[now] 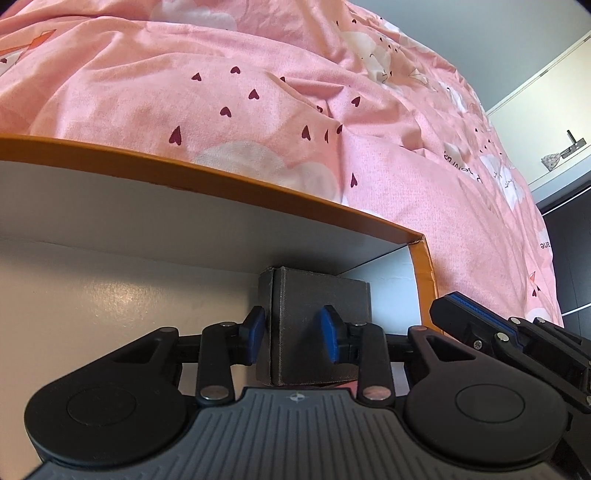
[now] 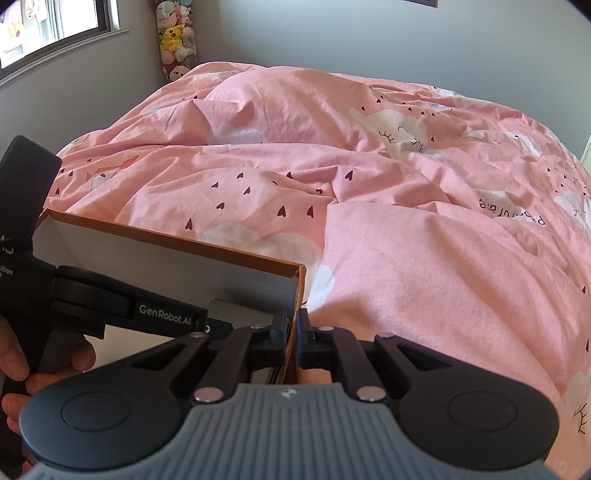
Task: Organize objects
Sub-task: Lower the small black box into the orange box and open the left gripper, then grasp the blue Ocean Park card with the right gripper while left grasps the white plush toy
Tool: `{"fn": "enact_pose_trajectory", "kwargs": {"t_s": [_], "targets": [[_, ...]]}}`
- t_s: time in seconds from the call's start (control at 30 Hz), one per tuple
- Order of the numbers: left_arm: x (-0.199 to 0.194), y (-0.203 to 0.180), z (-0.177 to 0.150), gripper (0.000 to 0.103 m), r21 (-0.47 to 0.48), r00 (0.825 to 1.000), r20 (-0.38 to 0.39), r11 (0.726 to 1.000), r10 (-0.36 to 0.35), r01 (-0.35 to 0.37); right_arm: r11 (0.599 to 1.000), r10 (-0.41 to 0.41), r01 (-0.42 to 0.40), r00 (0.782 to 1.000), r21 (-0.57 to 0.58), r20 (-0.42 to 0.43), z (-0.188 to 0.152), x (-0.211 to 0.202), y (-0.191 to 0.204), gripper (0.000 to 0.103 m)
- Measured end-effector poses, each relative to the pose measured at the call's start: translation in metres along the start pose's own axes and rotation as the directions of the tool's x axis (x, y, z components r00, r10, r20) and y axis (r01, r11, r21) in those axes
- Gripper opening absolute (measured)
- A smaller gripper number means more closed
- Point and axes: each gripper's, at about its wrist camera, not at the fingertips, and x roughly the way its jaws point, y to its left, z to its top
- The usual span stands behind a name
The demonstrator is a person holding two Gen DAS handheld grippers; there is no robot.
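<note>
An orange cardboard box [image 1: 236,186] with a white inside lies on a pink bed. My left gripper [image 1: 293,338] reaches into the box and is shut on a dark grey block [image 1: 317,325] near the box's right corner; its blue pads press the block's sides. My right gripper [image 2: 293,338] is shut on the box's right wall [image 2: 300,291], one finger inside and one outside. The left gripper's body [image 2: 162,317] shows in the right wrist view, with the block [image 2: 240,312] partly hidden behind it. The right gripper's finger [image 1: 476,315] shows at the box wall in the left wrist view.
The pink duvet [image 2: 406,221] with hearts and clouds covers the bed around the box. A window [image 2: 55,26] and hanging plush toys [image 2: 175,37] are at the far left. A white cupboard [image 1: 554,122] stands at the right.
</note>
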Motion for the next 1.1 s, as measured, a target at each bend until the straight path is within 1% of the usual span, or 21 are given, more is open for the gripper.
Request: {"fn": "enact_pose_trajectory", "kwargs": {"t_s": [0.1, 0.23, 0.4, 0.6, 0.73, 0.8, 0.87, 0.97, 1.03, 1.1], "targets": [[-0.007, -0.005, -0.004, 0.038, 0.032, 0.999, 0.026, 0.999, 0.037, -0.038, 1.000, -0.002, 0.002, 1.000, -0.006, 0.008, 0.001, -0.004, 0.001, 0.006], [-0.028, -0.015, -0.011, 0.038, 0.095, 0.996, 0.073, 0.994, 0.054, -0.061, 1.000, -0.002, 0.002, 1.000, -0.015, 0.016, 0.001, -0.014, 0.005, 0.006], [-0.068, -0.031, -0.025, 0.038, 0.210, 0.985, 0.145, 0.969, 0.098, -0.127, 1.000, -0.001, 0.001, 1.000, -0.018, 0.025, -0.003, -0.029, 0.013, 0.006], [-0.122, -0.038, -0.049, 0.038, 0.286, 0.972, 0.219, 0.947, 0.085, -0.147, 1.000, 0.005, -0.004, 0.999, -0.017, 0.045, -0.014, -0.055, 0.029, 0.007], [-0.159, -0.036, -0.071, 0.038, 0.311, 0.967, 0.249, 0.941, 0.055, -0.133, 1.000, 0.016, -0.015, 0.998, -0.010, 0.058, -0.025, -0.076, 0.041, 0.011], [-0.175, -0.034, -0.085, 0.038, 0.331, 0.966, 0.257, 0.935, 0.039, -0.125, 0.999, 0.032, -0.032, 0.998, 0.004, 0.062, -0.033, -0.088, 0.047, 0.014], [-0.187, -0.031, -0.098, 0.038, 0.355, 0.966, 0.257, 0.927, 0.029, -0.122, 0.998, 0.052, -0.054, 0.997, 0.025, 0.064, -0.045, -0.100, 0.051, 0.020], [-0.197, -0.023, -0.122, 0.038, 0.385, 0.974, 0.225, 0.918, 0.008, -0.096, 0.995, 0.078, -0.081, 0.995, 0.058, 0.055, -0.068, -0.116, 0.060, 0.021], [-0.198, -0.015, -0.136, 0.038, 0.386, 0.980, 0.199, 0.919, -0.002, -0.077, 0.992, 0.091, -0.094, 0.995, 0.081, 0.034, -0.085, -0.123, 0.064, 0.021], [-0.197, -0.004, -0.150, 0.038, 0.365, 0.985, 0.173, 0.929, 0.002, -0.066, 0.986, 0.104, -0.104, 0.995, 0.128, 0.002, -0.104, -0.128, 0.066, 0.021]]}}
